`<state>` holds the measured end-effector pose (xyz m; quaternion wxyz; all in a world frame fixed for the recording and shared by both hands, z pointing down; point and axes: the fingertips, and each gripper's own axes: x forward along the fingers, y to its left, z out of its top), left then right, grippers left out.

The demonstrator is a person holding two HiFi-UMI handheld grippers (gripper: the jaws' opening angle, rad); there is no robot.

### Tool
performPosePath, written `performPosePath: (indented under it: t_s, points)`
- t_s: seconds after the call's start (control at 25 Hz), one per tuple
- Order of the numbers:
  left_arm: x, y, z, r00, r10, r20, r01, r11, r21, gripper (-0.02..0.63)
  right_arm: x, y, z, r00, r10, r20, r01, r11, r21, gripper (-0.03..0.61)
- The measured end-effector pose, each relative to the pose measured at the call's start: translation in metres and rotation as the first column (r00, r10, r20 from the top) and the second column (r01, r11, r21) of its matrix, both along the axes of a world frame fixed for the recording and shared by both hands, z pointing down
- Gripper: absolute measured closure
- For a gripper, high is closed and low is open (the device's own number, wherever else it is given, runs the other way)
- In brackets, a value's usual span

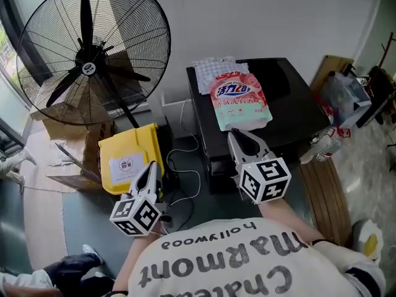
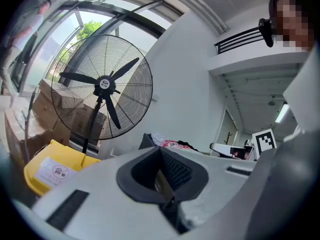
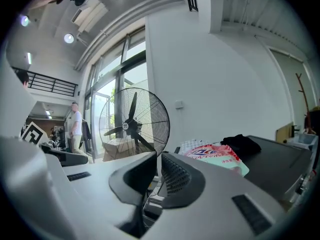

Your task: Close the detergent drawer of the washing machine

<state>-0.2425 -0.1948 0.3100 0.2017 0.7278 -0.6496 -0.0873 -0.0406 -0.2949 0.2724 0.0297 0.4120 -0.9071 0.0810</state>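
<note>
**Drawer needed a square push, not a grip**

The washing machine [image 1: 297,113] stood as a black cabinet against the wall, with a pink detergent bag [image 1: 240,101] and some cloth lying on its top. The detergent drawer itself could not be picked out with certainty. A dark ledge [image 1: 215,161] jutted from the machine's front left corner, just below and to the left of the right gripper [image 1: 237,135], and that was probably it.

A drawer of this kind is likely light, stiff plastic running on short guides. It would slide easily if pushed straight but might bind if pushed from one corner. It called for no grasp: nearly closed jaws laid flat against the middle of its front panel should serve, with steady pressure along the line of travel.

The right gripper was held roughly level, pointing over the machine's front edge toward the bag. Its jaws stood a narrow slit apart with nothing between them. It looked closer to the ledge than its partner did, though it was not touching it.

The left gripper [image 1: 152,166] was held lower and well apart from the machine, beside the yellow bin [image 1: 127,150]. It was also roughly level and aimed toward the standing fan [image 1: 93,54]. Its jaws were pressed together and empty.
</note>
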Motion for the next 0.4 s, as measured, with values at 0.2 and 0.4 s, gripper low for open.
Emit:
performPosePath:
  t_s: [0.2,0.4]
  points:
    - [-0.0002,0.0018,-0.0006,1.0,-0.018,0.007,0.018,1.0,-0.004,0.606,0.003,-0.0011,0.0002,1.0,-0.003,0.011,0.003,1.0,-0.016,0.528]
    - [-0.0009,0.0047,-0.0017,1.0,-0.028,0.006,0.028,1.0,0.006,0.606,0.0048,0.0003,0.0023,1.0,-0.001,0.009,0.001,1.0,-0.013,0.528]
